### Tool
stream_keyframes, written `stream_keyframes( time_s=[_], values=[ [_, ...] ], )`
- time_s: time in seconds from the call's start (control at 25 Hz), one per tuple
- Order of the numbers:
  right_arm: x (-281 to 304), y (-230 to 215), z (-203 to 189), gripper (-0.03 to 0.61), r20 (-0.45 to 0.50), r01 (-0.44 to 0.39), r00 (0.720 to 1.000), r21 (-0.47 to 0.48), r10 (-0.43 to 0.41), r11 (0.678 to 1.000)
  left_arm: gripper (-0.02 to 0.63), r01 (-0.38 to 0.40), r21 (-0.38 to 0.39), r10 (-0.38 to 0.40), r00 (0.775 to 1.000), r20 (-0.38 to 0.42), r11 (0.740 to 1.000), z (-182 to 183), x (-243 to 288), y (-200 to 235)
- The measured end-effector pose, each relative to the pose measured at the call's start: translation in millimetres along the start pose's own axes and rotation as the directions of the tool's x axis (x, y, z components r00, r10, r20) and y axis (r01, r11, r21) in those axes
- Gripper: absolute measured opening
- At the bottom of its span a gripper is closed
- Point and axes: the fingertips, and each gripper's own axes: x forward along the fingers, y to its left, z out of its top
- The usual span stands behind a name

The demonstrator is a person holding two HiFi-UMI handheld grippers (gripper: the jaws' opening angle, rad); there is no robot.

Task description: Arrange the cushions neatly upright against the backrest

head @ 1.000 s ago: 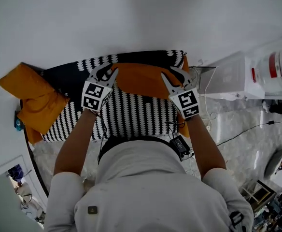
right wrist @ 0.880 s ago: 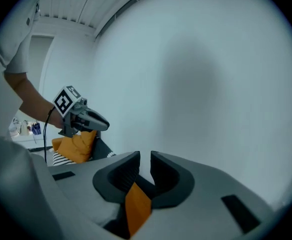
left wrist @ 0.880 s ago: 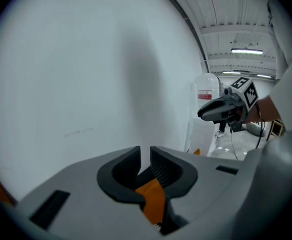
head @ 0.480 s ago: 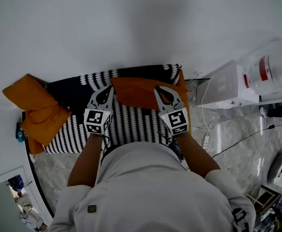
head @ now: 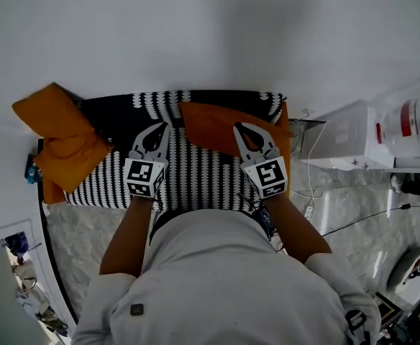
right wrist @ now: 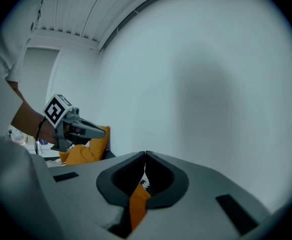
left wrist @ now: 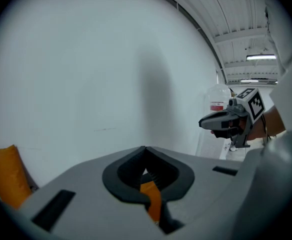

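Two loose orange cushions (head: 60,141) lie slumped at the left end of the black-and-white patterned sofa (head: 195,182). The left hand-held gripper (head: 160,127) and the right hand-held gripper (head: 239,127) are each clamped on the edge of a third orange cushion (head: 221,123), over the seat's right half

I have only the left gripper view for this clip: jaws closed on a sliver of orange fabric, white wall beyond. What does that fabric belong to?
Observer: The head view shows an orange cushion over the right half of a black-and-white patterned seat. The left gripper sits at the cushion's left edge.
Operator: Is the right gripper gripping it too?
Observer: Yes. In the right gripper view, the right gripper is shut with orange fabric pinched between its jaws.
Operator: I see one more cushion at my left edge. Is that all?
Observer: No. In the head view, at least two more orange cushions lie heaped at the seat's left end.
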Motion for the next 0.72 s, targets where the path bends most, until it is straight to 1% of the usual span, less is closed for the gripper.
stream_keyframes(
  time_s=[0.12, 0.24, 0.4, 0.6, 0.72],
  values=[
    [10.2, 25.1, 8.7, 0.028, 0.01, -0.045, 0.999, -0.005, 0.045, 0.999, 0.009, -0.047, -0.013, 0.047, 0.999, 0.002, 0.999, -7.7, -26.8, 16.5],
    [24.2, 53.5, 20.8, 0.028, 0.02, -0.096, 0.995, -0.033, 0.097, 0.995, 0.009, -0.098, -0.029, 0.099, 0.995, 0.007, 0.995, -16.0, -53.8, 38.1],
    [39.8, 101.2, 35.9, 0.028, 0.033, -0.156, 0.987, -0.059, 0.158, 0.986, 0.009, -0.161, -0.05, 0.163, 0.986, 0.021, 0.986, -29.0, -102.7, 64.8],
    [53.8, 172.8, 53.3, 0.028, 0.043, -0.233, 0.97, -0.095, 0.238, 0.968, 0.009, -0.255, -0.069, 0.258, 0.966, 0.033, 0.964, -51.0, -175.0, 99.9],
    [61.0, 222.0, 63.5, 0.028, 0.045, -0.273, 0.959, -0.119, 0.28, 0.955, 0.009, -0.297, -0.075, 0.3, 0.953, 0.043, 0.952, -64.7, -224.2, 118.5]
  ],
)
